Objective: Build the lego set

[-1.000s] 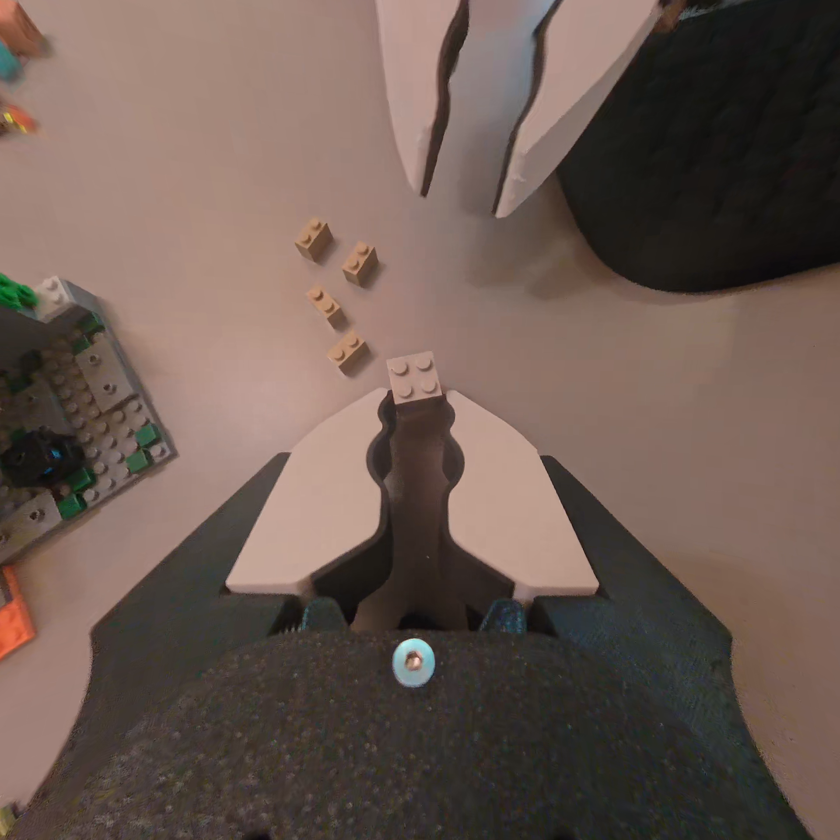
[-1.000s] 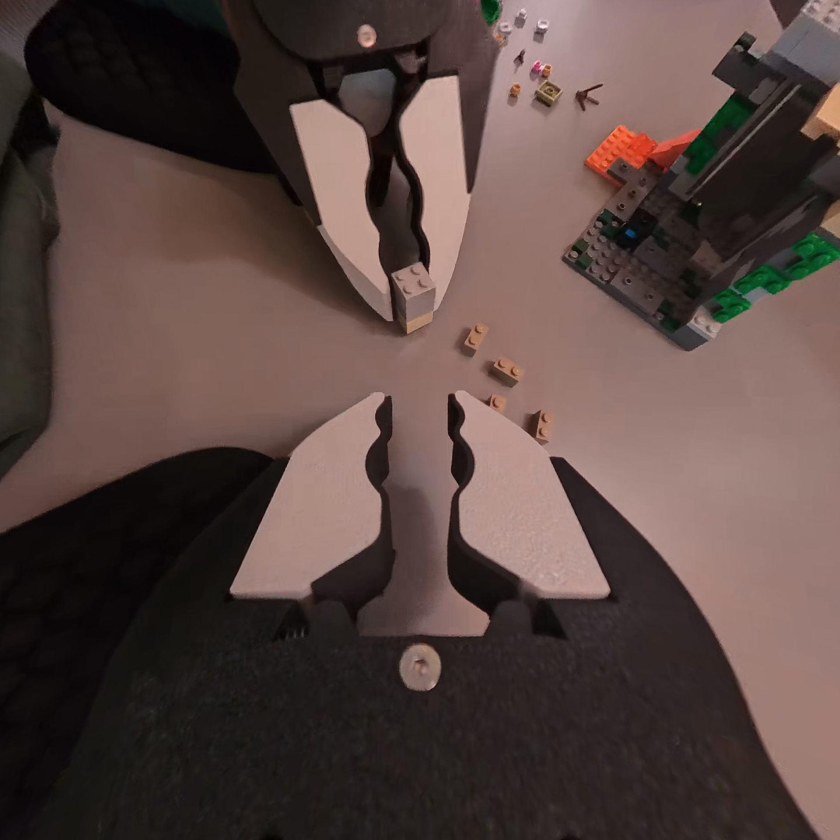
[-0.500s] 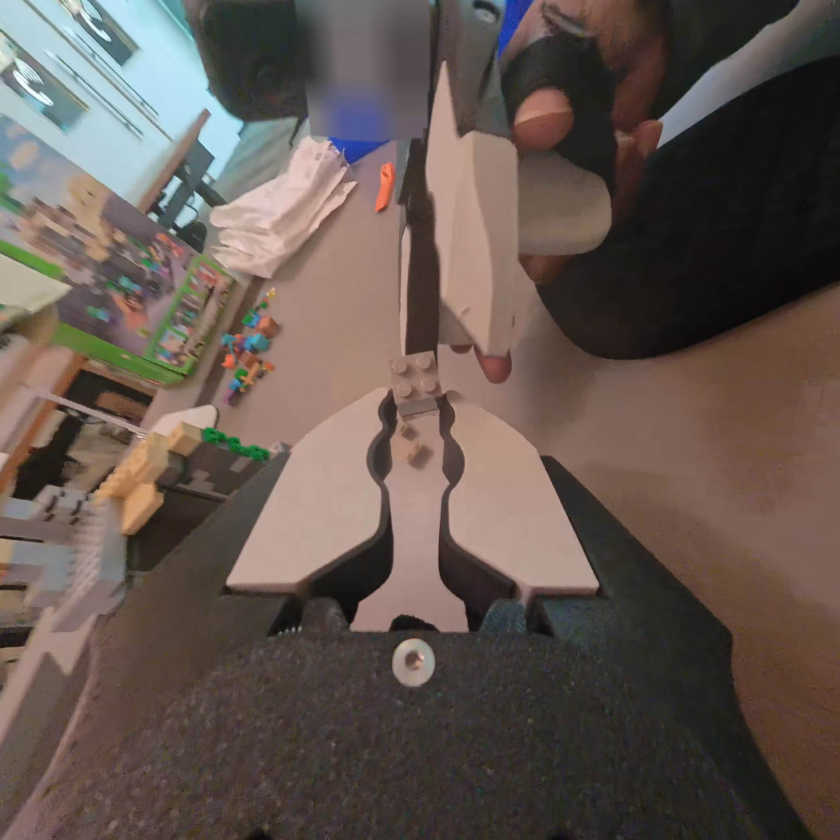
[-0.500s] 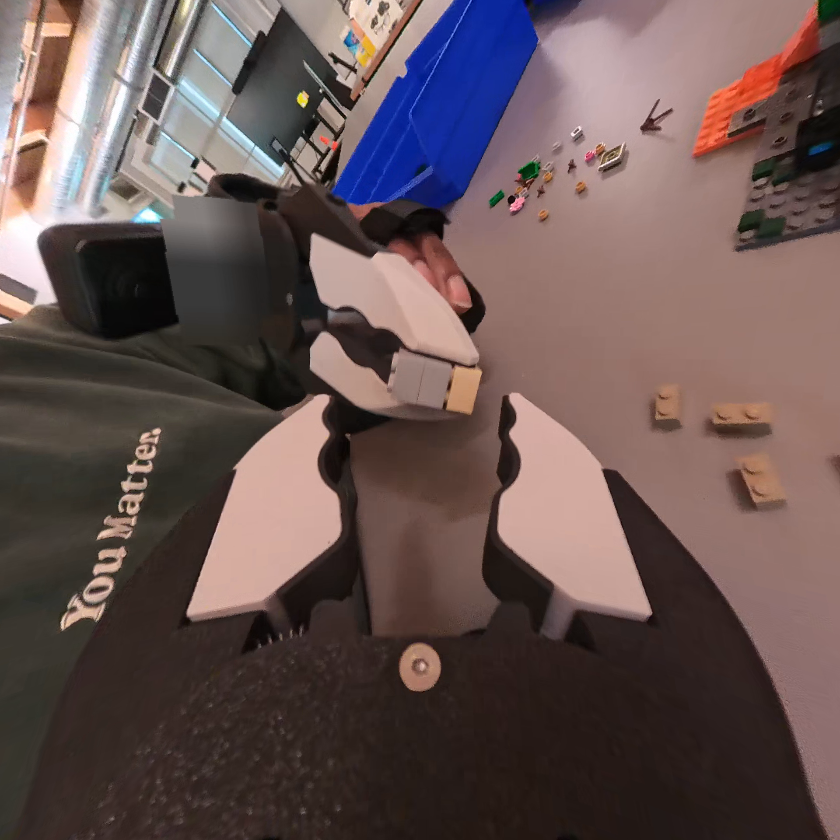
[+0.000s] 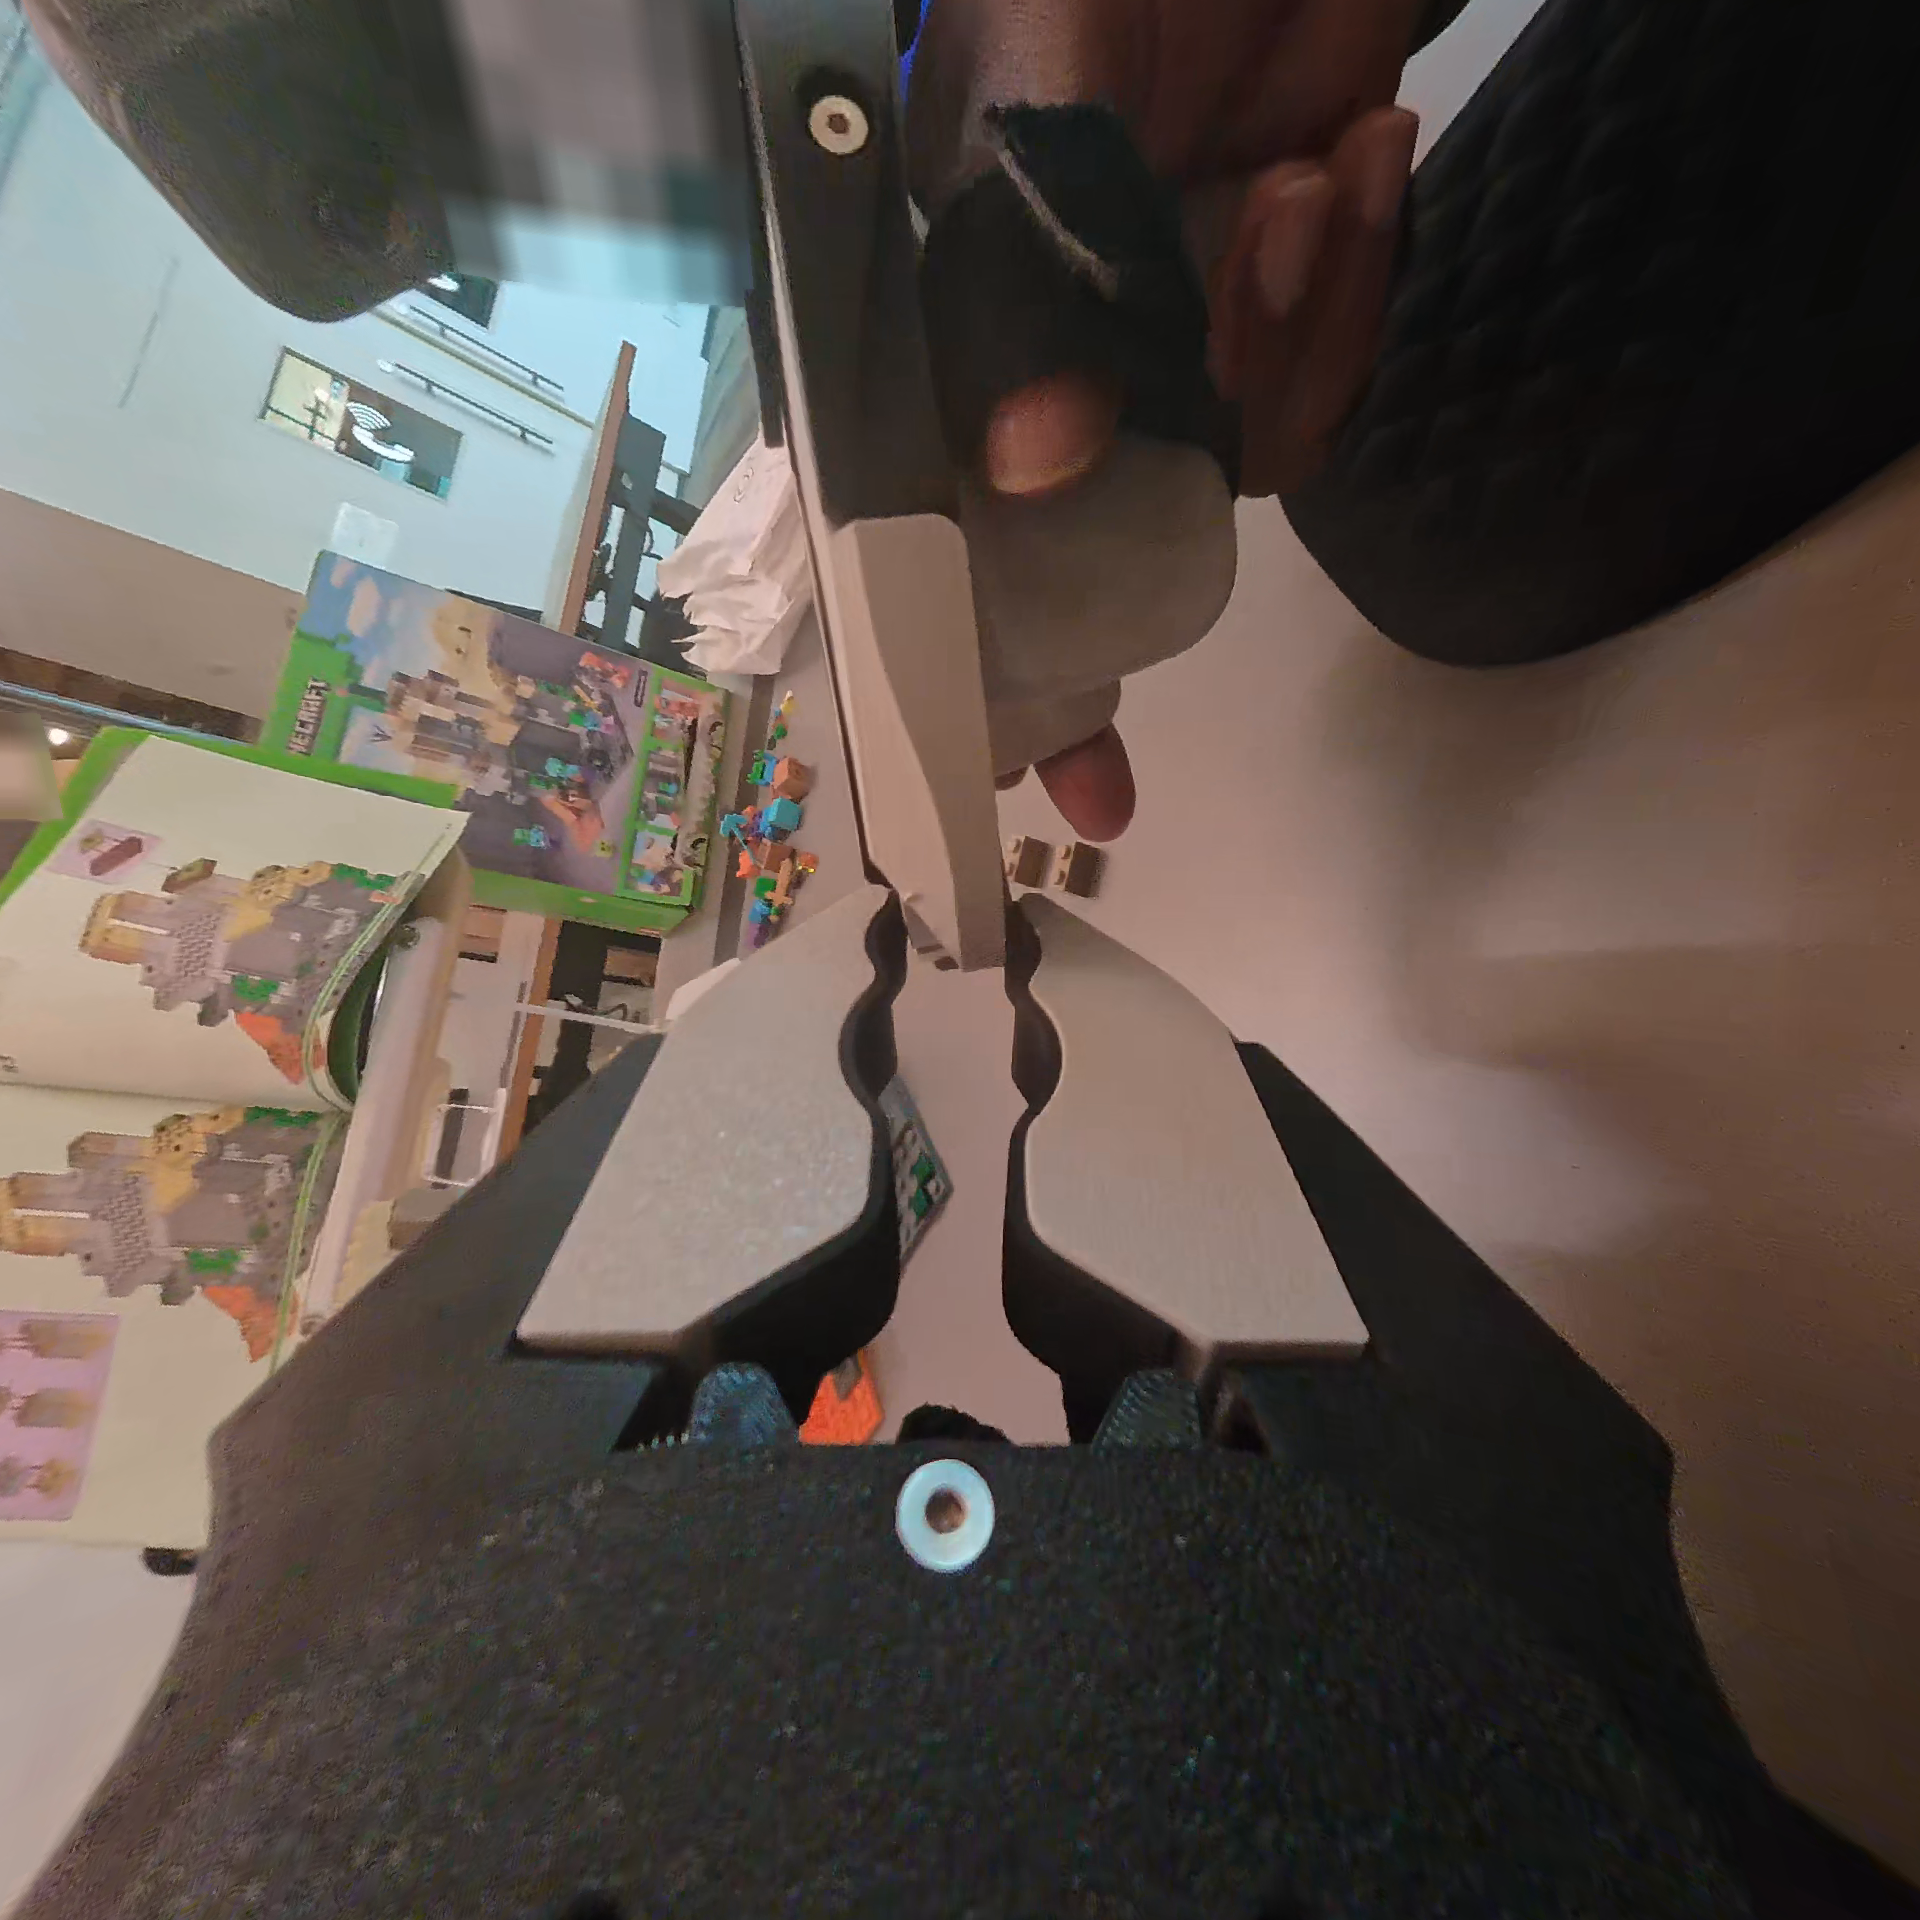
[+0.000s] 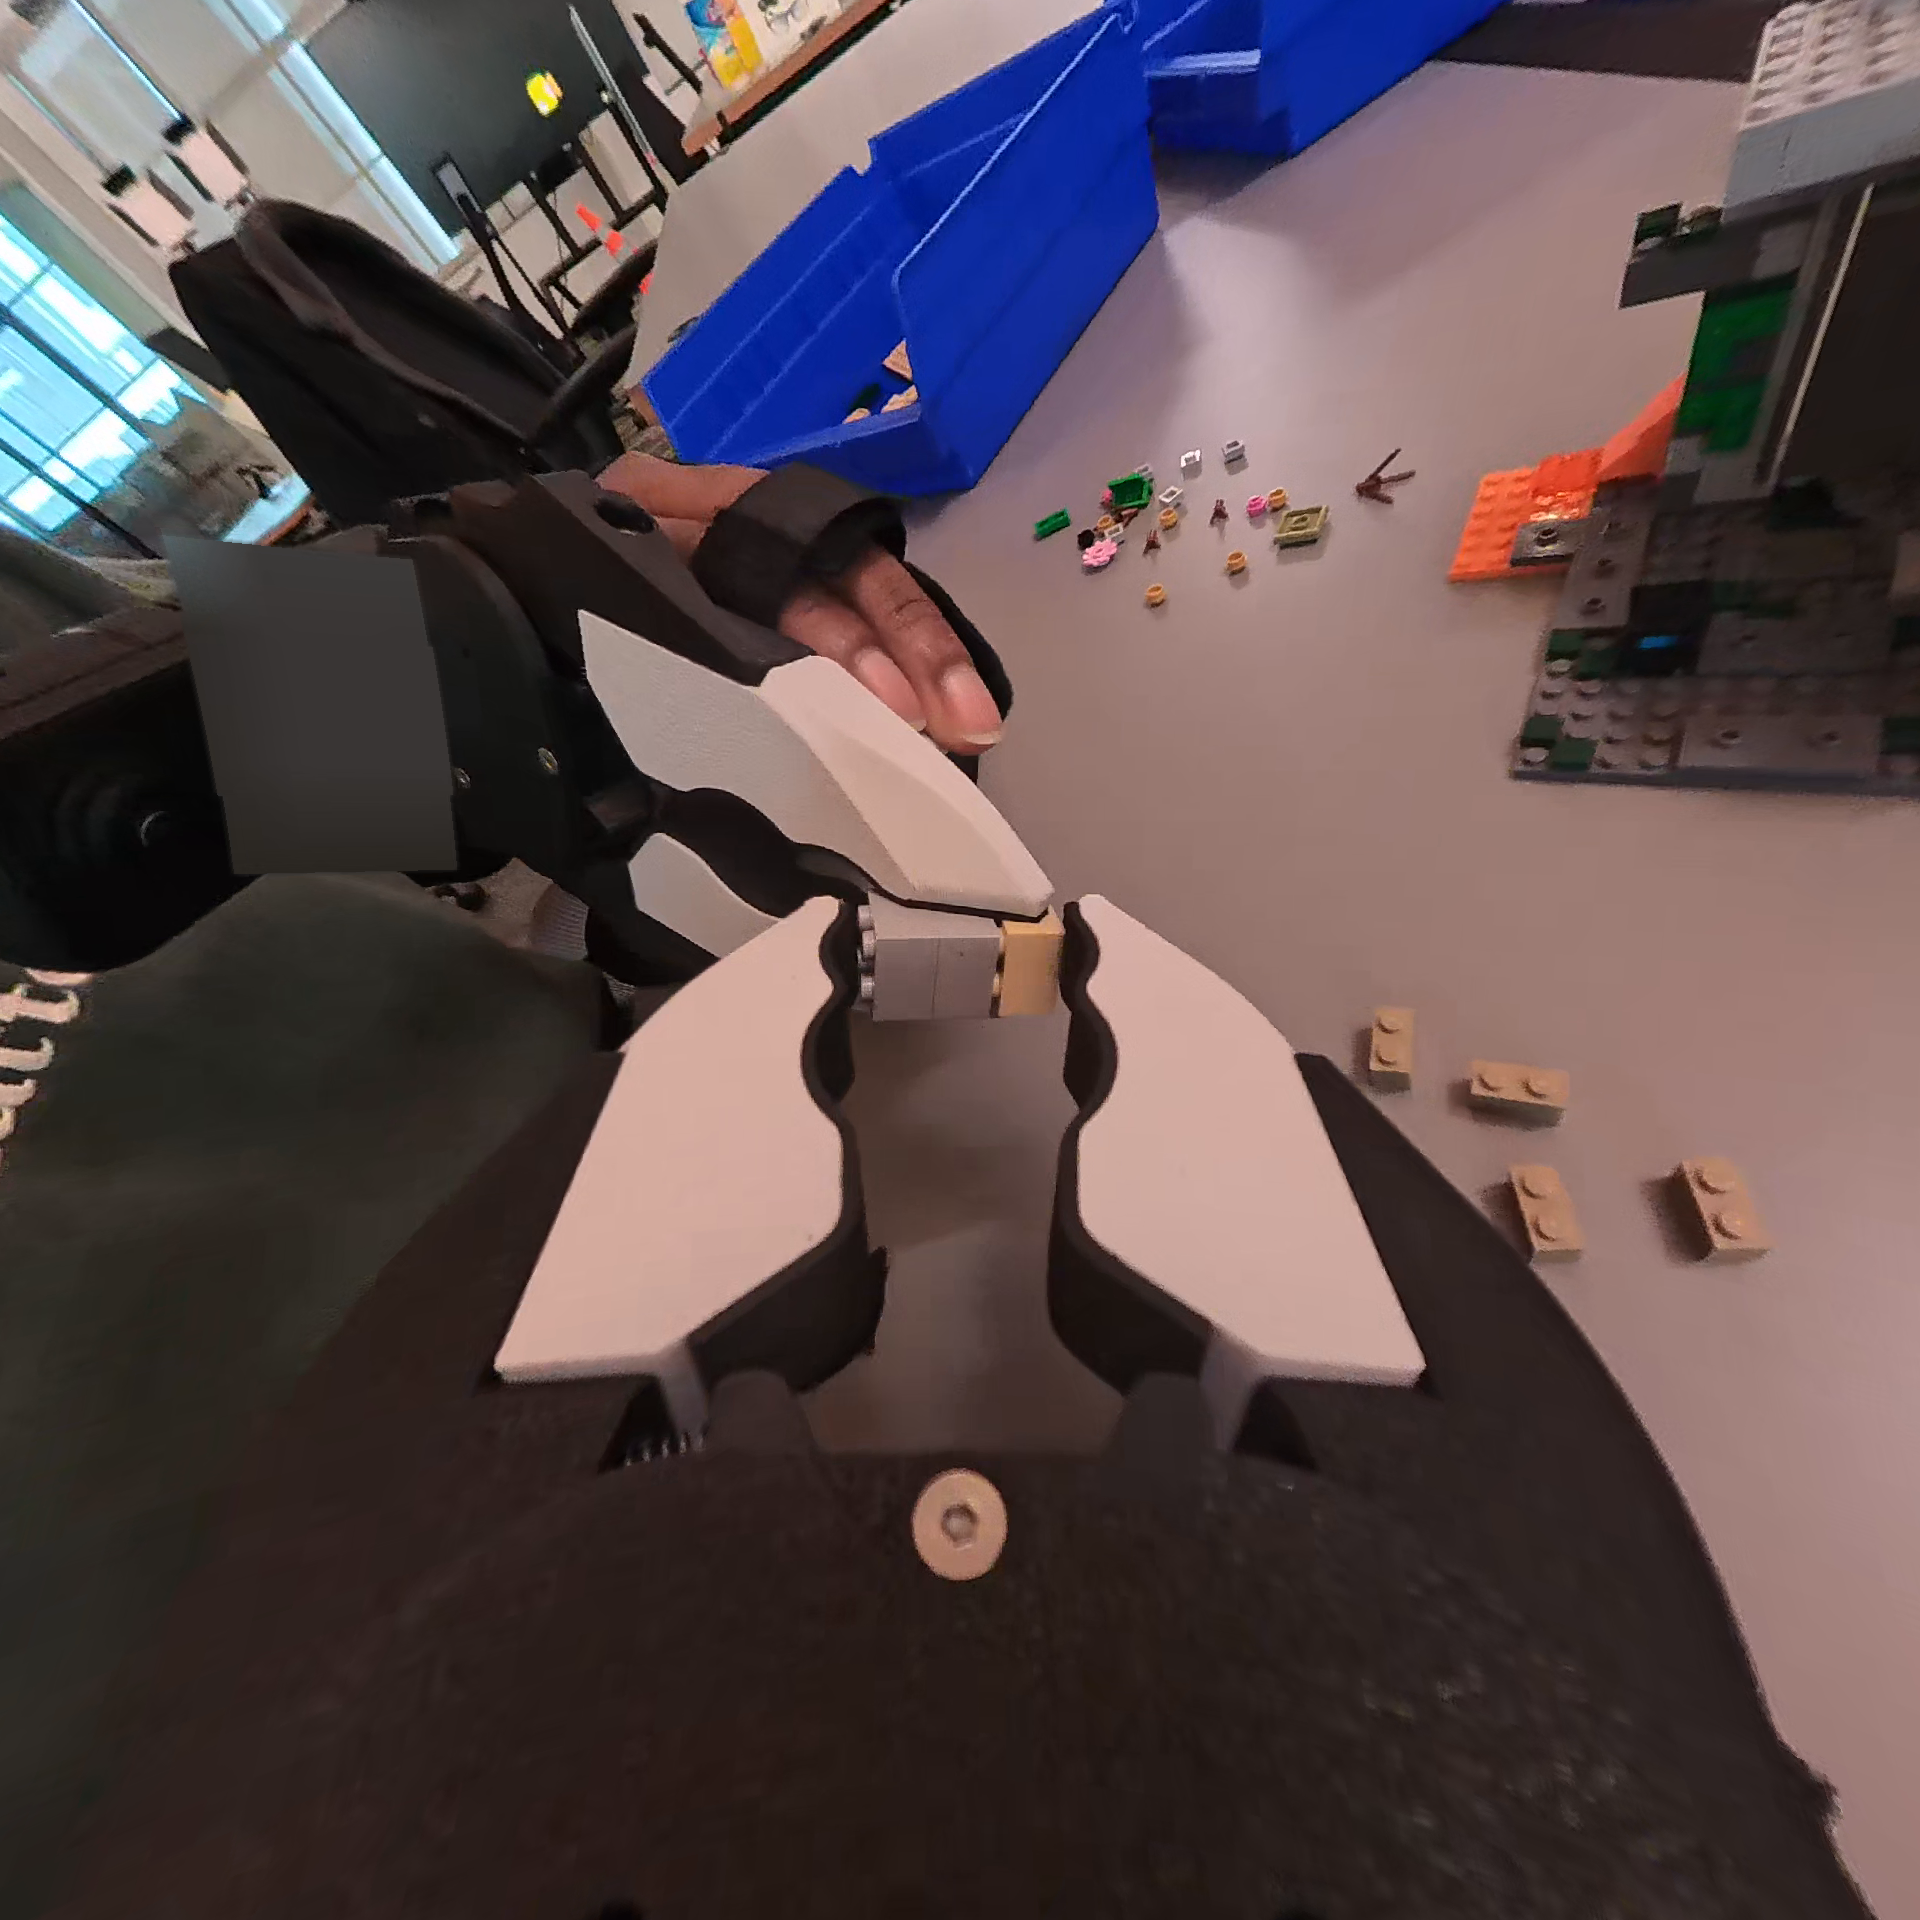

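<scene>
Presently we hold a small stack (image 6: 961, 966), grey bricks with one tan brick on its right end, lifted clear of the table (image 6: 1299, 831).

- Left gripper (image 6: 1023, 904): clamped on the stack's grey part from above and below; seen edge-on from the right wrist.
- Right gripper (image 6: 956, 920): tips bracket the stack end to end, left tip at the studs, right tip at the tan brick; we cannot tell whether they press yet or only touch.
- Loose tan bricks (image 6: 1517, 1091): four, near right on the table, well apart from the stack.
- Model (image 6: 1714, 665): far right, untouched.

Step in hand, as we judge it: seating the tan brick onto the grey. We squeeze straight along the stack's length, keep both grippers level, and let the left hold firm so nothing twists. An off-axis push could pop the tan brick loose.
</scene>
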Demonstrator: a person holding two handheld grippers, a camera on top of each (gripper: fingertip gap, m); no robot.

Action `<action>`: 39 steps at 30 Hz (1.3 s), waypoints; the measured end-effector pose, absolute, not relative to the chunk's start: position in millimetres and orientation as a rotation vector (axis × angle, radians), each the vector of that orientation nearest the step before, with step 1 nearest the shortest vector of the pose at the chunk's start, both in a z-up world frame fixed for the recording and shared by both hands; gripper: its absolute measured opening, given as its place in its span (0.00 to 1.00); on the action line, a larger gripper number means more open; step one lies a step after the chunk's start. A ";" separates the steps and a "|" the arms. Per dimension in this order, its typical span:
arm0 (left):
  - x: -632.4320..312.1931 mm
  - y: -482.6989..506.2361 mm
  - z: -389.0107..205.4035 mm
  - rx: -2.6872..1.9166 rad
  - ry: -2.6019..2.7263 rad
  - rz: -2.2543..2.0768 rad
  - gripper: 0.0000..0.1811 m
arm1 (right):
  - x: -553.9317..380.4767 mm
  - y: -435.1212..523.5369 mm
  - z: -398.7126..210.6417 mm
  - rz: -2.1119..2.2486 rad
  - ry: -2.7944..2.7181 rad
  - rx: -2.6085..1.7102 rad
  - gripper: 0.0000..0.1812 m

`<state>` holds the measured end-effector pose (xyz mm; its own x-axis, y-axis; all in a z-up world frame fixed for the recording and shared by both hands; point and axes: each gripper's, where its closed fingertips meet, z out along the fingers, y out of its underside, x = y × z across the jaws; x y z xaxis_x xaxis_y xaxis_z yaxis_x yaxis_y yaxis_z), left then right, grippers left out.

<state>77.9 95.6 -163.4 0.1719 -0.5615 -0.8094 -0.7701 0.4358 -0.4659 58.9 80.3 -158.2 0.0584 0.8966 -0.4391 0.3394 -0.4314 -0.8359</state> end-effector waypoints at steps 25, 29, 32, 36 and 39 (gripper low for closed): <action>77.5 68.6 -156.1 -1.628 1.133 -0.992 0.09 | 62.6 60.3 -139.2 1.419 -1.366 -1.369 0.20; 76.9 69.0 -157.5 -1.639 1.112 -1.027 0.05 | 62.9 58.2 -140.1 1.451 -1.366 -1.375 0.20; 75.5 70.4 -159.5 -1.644 1.107 -1.023 0.06 | 62.6 59.2 -142.2 1.461 -1.366 -1.391 0.20; 70.5 74.9 -162.4 -1.613 1.148 -0.881 0.08 | 64.1 63.4 -143.7 1.499 -1.342 -1.433 0.20; 69.7 71.9 -165.8 -1.613 1.165 -0.859 0.09 | 65.1 68.3 -141.7 1.522 -1.302 -1.463 0.20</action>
